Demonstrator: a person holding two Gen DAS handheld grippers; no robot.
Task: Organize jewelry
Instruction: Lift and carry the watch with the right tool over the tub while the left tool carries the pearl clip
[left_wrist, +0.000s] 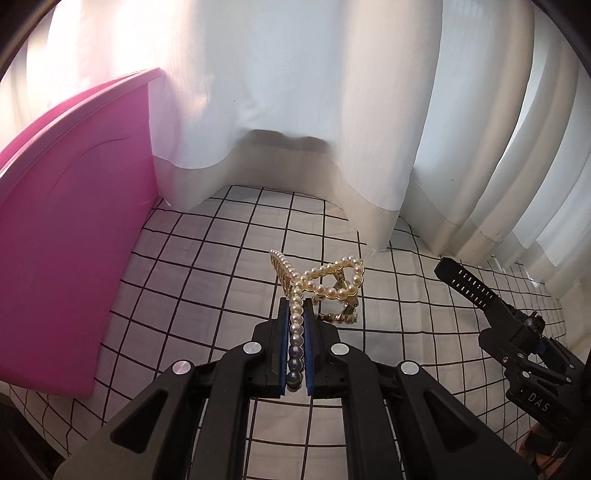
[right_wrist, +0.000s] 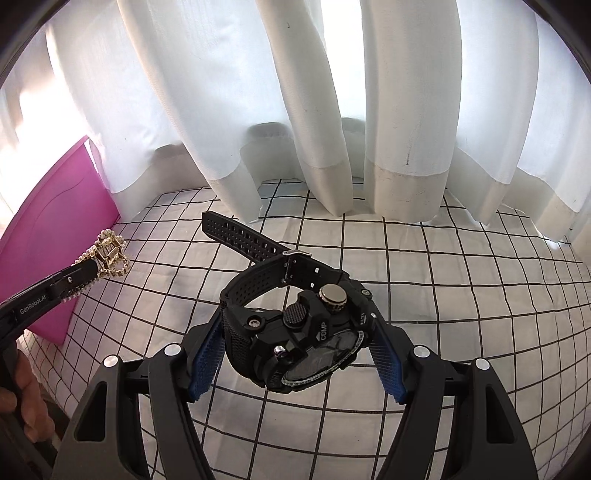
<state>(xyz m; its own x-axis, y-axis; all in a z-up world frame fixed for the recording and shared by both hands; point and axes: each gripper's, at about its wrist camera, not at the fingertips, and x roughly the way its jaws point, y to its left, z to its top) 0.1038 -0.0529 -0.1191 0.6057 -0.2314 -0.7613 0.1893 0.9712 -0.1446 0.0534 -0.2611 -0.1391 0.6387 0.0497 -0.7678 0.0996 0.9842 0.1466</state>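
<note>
My left gripper is shut on a gold hair claw set with pearls and holds it above the checked cloth. The claw's pearl-lined arm lies between the blue pads. In the right wrist view the claw shows at the far left in the left gripper's fingers. My right gripper is shut on a chunky black watch, gripping the case between its blue pads. The watch strap sticks out forward. In the left wrist view the watch strap shows at the right.
A pink plastic box stands at the left on the white cloth with a black grid; it also shows in the right wrist view. White curtains hang close behind and reach down to the cloth.
</note>
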